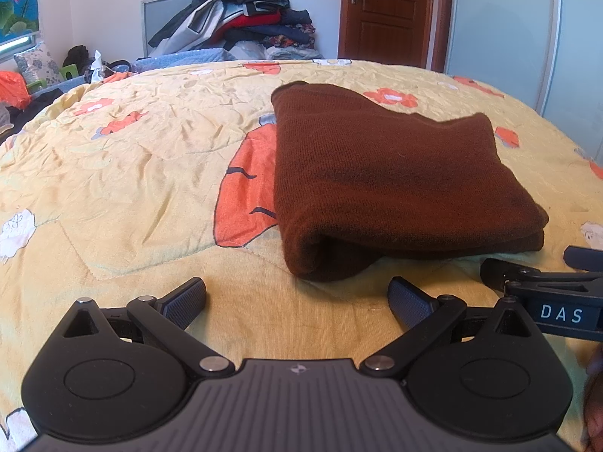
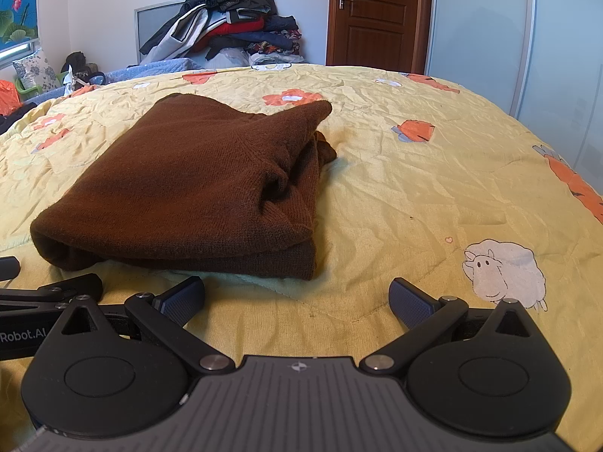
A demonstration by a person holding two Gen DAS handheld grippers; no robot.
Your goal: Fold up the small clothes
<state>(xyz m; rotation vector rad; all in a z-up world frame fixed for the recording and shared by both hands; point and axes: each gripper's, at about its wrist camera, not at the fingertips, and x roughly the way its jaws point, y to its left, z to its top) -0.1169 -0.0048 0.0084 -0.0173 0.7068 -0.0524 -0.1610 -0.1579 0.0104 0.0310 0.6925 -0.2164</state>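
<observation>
A brown knit garment (image 1: 384,173) lies folded in a thick rectangle on the yellow flowered bed cover (image 1: 143,173). In the right wrist view the garment (image 2: 196,184) lies ahead and to the left, with bunched folds at its right edge. My left gripper (image 1: 297,297) is open and empty, just short of the garment's near fold. My right gripper (image 2: 297,297) is open and empty, near the garment's front right corner. Each gripper shows at the edge of the other's view: the right one (image 1: 546,286), the left one (image 2: 45,290).
A heap of clothes (image 1: 245,15) is piled against the far wall beyond the bed. A brown door (image 1: 384,11) and pale sliding wardrobe panels (image 1: 508,26) stand at the back right. Pillows and small items (image 1: 45,67) lie at the far left.
</observation>
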